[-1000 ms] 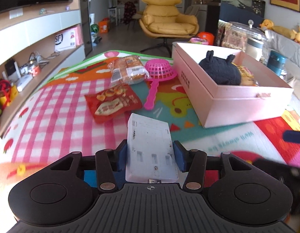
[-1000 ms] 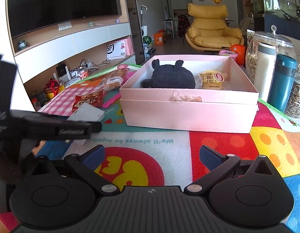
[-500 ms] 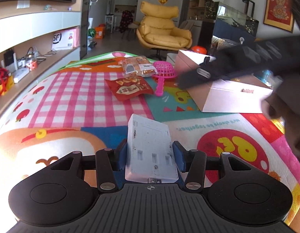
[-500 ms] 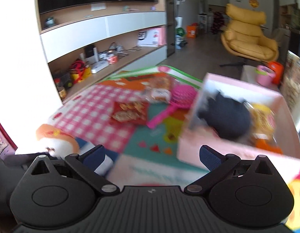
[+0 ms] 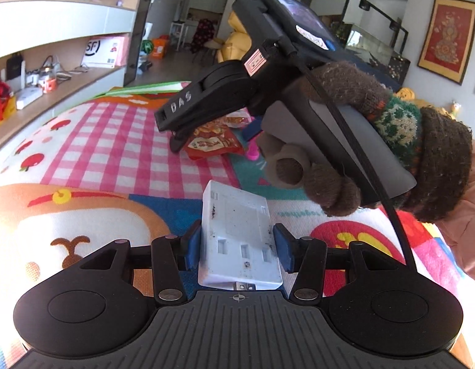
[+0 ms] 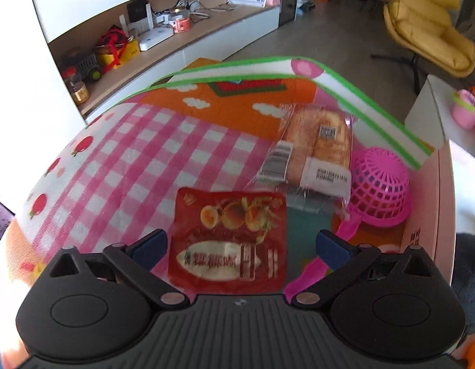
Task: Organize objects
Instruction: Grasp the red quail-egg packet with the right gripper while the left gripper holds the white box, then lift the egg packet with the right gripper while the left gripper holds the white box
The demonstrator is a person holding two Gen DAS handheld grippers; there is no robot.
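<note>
Left tool point(image 5: 237, 247): I gripped the flat white plastic power strip point(image 5: 239, 240).
Right tool point(image 6: 240, 247): jaws closing, nothing pinched yet, flat red foil snack packet point(image 6: 229, 240) between them at 12 o'clock.
Risk: pads might skid off its flat foil.

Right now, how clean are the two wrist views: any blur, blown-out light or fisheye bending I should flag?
Left wrist view: sharp on the white box and the gloved hand; shelves bow with fisheye distortion, and the mat's near left is washed out. Right wrist view: slight motion blur softens the red snack packet and pink strainer; the white wall at left is overexposed.
</note>
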